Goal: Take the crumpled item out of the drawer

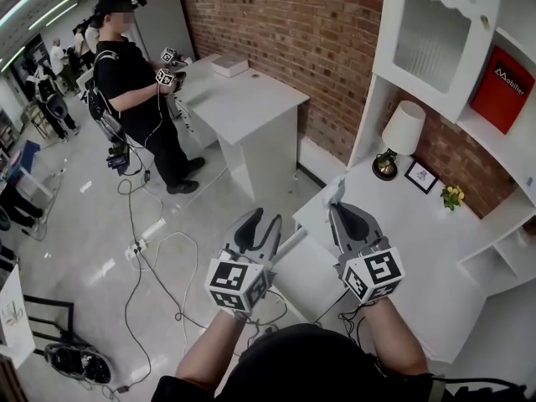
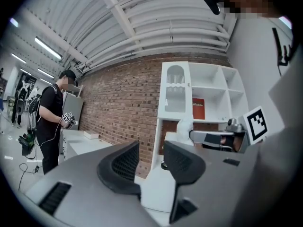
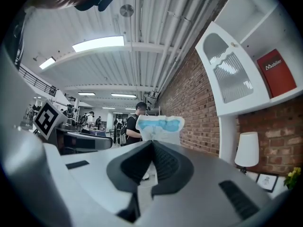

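Paper-like crumpled item [image 3: 160,126], white with a light blue patch, stands up from the tips of the right gripper [image 3: 152,148]. The jaws of this gripper are pressed together on its lower edge, with no gap between the pads. In the head view the crumpled item [image 1: 336,193] is in the air above the near corner of the white desk [image 1: 419,249], out of the drawer and touching only the right gripper [image 1: 338,210].

The left gripper [image 1: 263,223] is beside the right one, near it but apart. Its jaws are wide and nothing is between them; in the left gripper view only the far wall and the shelves show through the gap of the left gripper [image 2: 151,157]. Both grippers point about level.

A pale flat panel [image 1: 306,275] lies under the two grippers at the desk's edge. It may be the open drawer, but the hands cover too much of it to tell.

On the desk, by the brick wall [image 1: 293,23], stand a lamp [image 1: 400,132], a small picture frame [image 1: 420,176] and yellow flowers [image 1: 453,196]. A red box [image 1: 502,88] leans in the white shelf above.

Further back another person [image 1: 134,82] stands at a white table [image 1: 243,103] with a white box [image 1: 229,65] on it. Cables [image 1: 159,249] lie on the floor.
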`<state>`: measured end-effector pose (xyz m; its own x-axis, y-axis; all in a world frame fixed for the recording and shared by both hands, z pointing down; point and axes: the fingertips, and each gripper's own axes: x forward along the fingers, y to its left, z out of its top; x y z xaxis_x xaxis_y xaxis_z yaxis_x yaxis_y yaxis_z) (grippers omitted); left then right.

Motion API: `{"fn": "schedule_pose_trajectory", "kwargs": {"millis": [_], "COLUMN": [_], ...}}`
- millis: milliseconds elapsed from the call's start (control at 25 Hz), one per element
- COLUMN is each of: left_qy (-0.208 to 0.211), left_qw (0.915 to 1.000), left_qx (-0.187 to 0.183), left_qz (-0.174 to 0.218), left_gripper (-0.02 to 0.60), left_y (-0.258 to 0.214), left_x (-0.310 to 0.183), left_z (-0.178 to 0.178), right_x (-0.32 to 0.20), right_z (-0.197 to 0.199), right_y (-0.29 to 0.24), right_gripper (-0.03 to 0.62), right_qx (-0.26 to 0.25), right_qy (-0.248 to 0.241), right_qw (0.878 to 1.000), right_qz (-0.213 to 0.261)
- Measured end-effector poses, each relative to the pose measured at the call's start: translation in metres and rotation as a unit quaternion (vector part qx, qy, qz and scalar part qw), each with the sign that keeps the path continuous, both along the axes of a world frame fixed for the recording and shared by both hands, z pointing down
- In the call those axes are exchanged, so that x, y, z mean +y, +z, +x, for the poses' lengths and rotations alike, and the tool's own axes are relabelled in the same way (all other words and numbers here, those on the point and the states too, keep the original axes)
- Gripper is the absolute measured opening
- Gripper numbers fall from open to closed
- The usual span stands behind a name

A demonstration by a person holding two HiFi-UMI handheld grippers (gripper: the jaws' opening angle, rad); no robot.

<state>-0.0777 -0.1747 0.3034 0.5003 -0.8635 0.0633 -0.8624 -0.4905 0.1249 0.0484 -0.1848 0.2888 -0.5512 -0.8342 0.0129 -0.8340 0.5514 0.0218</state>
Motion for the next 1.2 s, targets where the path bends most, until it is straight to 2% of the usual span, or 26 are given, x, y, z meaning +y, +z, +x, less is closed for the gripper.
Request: {"fn": "schedule_pose_trajectory", "kwargs": {"millis": [200,720,1200], "left_qy": [0.004,0.002,0.004], "left_qw": [0.9999,0.9999,0.9999], "left_qx": [-0.002,-0.012,-0.005], "left_qz": [0.009,-0.007,-0.016], "left_gripper": [0.155,0.155,0.152], "left_y": [-0.006,0.01,0.015], "left_x": [-0.001,-0.008,-0.01], "left_z": [0.004,-0.002,-0.004], "right_x": [-0.003,-0.009,-0.011], "right_z": [0.001,-0.004,-0.01], "right_y": [-0.007,-0.001,0.001], "right_gripper": [0.003,0.003,0.003], "right_qx": [-0.007,-0.01,-0.009], "right_qy": [0.002,0.004,0.005], "right_qw": [1.0,1.0,1.0], "right_qz": [0.011,0.001,-0.003]}}
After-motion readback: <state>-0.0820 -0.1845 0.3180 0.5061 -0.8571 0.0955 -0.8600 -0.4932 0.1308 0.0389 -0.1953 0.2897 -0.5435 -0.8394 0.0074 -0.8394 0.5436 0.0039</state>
